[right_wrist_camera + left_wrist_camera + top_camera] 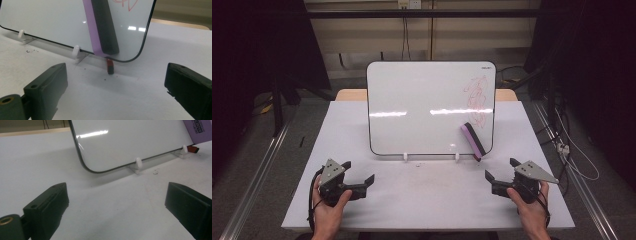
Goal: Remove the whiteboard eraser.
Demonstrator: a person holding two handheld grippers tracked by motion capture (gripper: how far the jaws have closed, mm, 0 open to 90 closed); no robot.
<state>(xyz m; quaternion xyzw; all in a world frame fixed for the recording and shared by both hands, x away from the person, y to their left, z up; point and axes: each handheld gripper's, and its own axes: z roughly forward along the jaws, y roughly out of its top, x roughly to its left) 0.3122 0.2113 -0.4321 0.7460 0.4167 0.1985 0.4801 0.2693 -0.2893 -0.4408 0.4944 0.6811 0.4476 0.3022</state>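
— Eraser first: where is the purple-and-black block eraser [473, 140]?

— Stuck slantwise on the face of the white rectangular whiteboard with the thin dark rim [422, 107], low in its right corner, with its lower end touching the board's bottom edge. In the right gripper view a small red-and-black piece [110, 66] shows just under that corner, on the bench.

— And nearer than the board?

— Both grippers sit in front of it on the pale grey bench [427, 195]. The left gripper [360, 172] is held by the left hand [328, 210] off the board's lower left corner, fingers [47, 207] wide apart with nothing between them. The right gripper [500, 169] is in the right hand [532, 210] off the lower right corner, near the eraser, fingers [46, 87] equally apart and empty.

— How does the board stand?

— Tilted back on two small white clips [405, 157] at its bottom edge.

— Higher up on it?

— Red scribbles [478, 100] run down its right side, above the eraser.
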